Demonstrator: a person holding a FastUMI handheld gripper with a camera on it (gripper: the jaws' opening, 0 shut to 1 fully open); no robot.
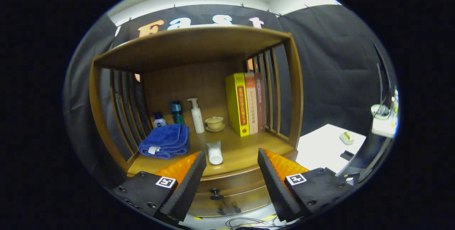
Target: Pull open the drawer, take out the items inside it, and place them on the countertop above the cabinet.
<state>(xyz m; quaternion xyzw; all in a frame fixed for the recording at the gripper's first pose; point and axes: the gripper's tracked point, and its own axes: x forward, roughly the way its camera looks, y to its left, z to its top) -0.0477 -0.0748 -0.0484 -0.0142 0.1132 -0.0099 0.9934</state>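
Note:
My gripper (231,159) stands open in front of a wooden cabinet, with nothing between its fingers. Between and just below the fingertips is the drawer front (231,185) with its dark knob (214,193); the drawer is closed. Just ahead of the fingers, on the countertop (245,151), lies a white tube (214,152) on its side. A folded blue towel (165,140) rests on the countertop beyond the left finger. What is inside the drawer is hidden.
At the back of the countertop stand a small white and blue bottle (159,120), a teal bottle (176,112), a white pump bottle (197,115), a lidded cup on a saucer (214,123) and upright books (246,103). A shelf (192,45) roofs the space. A white table (328,146) lies right.

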